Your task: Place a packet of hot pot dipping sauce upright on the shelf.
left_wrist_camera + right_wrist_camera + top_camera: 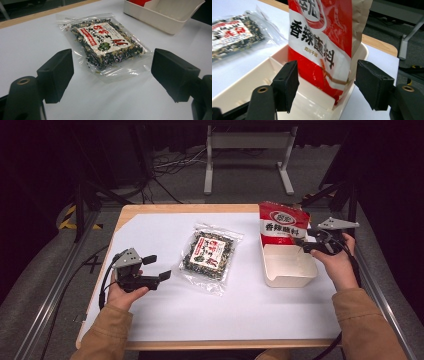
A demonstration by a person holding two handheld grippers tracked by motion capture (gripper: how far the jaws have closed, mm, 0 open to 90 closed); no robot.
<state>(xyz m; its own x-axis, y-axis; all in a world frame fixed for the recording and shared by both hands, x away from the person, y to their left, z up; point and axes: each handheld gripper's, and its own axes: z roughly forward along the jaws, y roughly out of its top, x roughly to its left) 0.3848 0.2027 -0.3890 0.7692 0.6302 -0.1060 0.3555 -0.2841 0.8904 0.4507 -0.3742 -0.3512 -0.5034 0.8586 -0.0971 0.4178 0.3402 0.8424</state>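
Red-and-white seasoning pouch [283,223] stands upright in the white tray [290,275] at 3 o'clock on the counter [200,320]; the right gripper [300,243] (jaws wide, holding nothing) is just beside it, while the left gripper [159,267] gapes empty at 9 o'clock

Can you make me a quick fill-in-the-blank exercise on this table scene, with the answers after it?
1. The red and white packet stands upright in the far end of the white ____.
2. The clear bag of dark dried flakes lies flat on the table's ____ surface.
3. The right tongs stand ____ with the red and white packet between the jaws, the pads not pressing on it.
4. The left tongs point toward the clear bag, jaws ____.

Missing words: tray; white; open; open
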